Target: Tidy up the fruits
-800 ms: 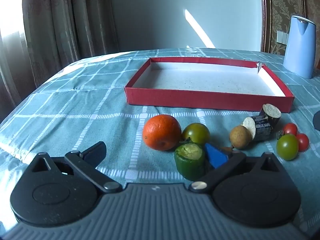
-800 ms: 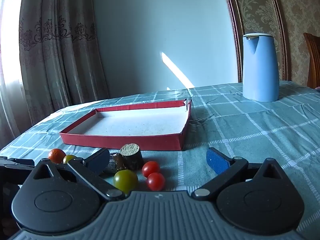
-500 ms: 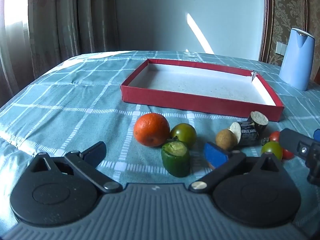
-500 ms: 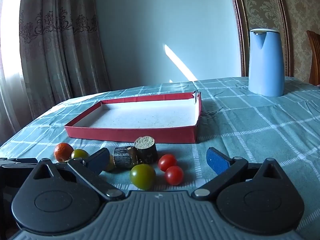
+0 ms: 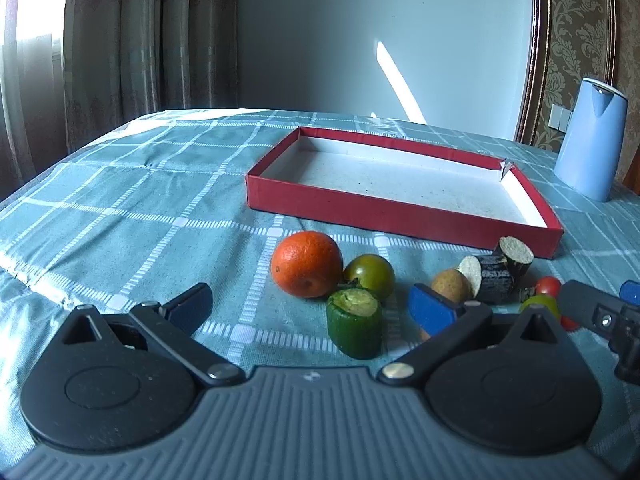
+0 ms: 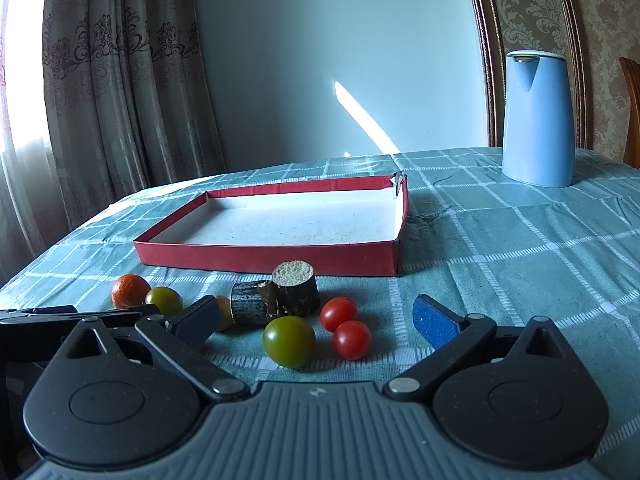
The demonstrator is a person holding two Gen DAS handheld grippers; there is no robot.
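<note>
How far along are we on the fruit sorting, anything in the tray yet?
Nothing is done yet: the red tray holds no fruit. Both the left gripper and right gripper are open and hold nothing. The orange, green tomatoes, red tomatoes and the rest all wait on the tablecloth.

A teal tablecloth (image 6: pixel 520 248) with a white grid pattern covers the table. A tray (image 6: pixel 264 258) with red walls and a speckled white floor sits at twelve o'clock. In front of it lie an orange fruit (image 5: pixel 306 264), olive-green tomatoes (image 6: pixel 289 341), two red cherry tomatoes (image 6: pixel 351 339), a bright green chunk (image 5: pixel 354 328) and black-skinned pieces with pale cut faces (image 6: pixel 295 288). A pale blue kettle (image 6: pixel 538 118) stands at two o'clock. Grey-brown curtains (image 6: pixel 120 80) carry a floral border.
</note>
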